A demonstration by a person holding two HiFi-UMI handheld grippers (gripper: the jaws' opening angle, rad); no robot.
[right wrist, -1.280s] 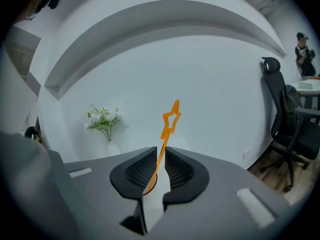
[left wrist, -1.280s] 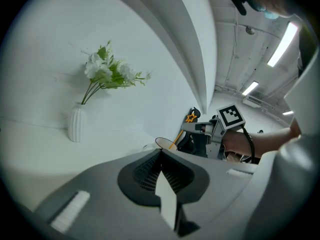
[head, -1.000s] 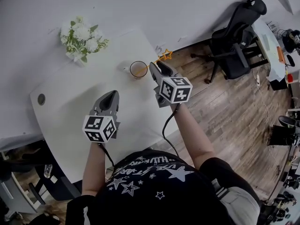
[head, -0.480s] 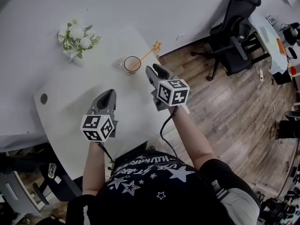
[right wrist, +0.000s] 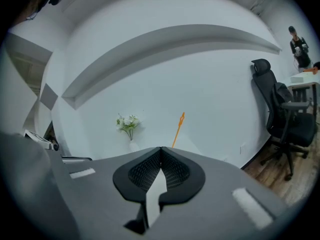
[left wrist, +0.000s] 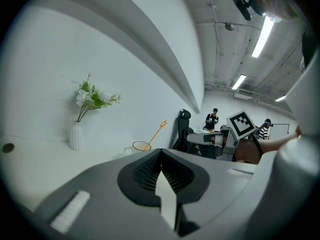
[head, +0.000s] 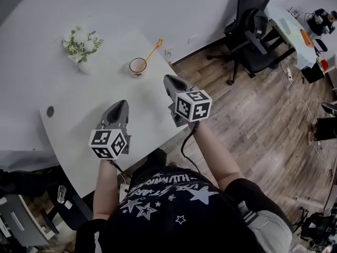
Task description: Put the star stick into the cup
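Star stick [head: 152, 50] leaned in cup [head: 138, 66] — likely light, thin; pinch mid-shaft. Right gripper [head: 169, 80] jaws had just clenched, empty; left gripper [head: 121, 106] jaws clenched, empty too.

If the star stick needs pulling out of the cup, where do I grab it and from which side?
Probably the bare orange shaft of the star stick, midway between the cup rim and the star. It leans out over the rim, away and to the right, so that stretch stands clear. Come from the right with the right tongs, closing across the shaft.
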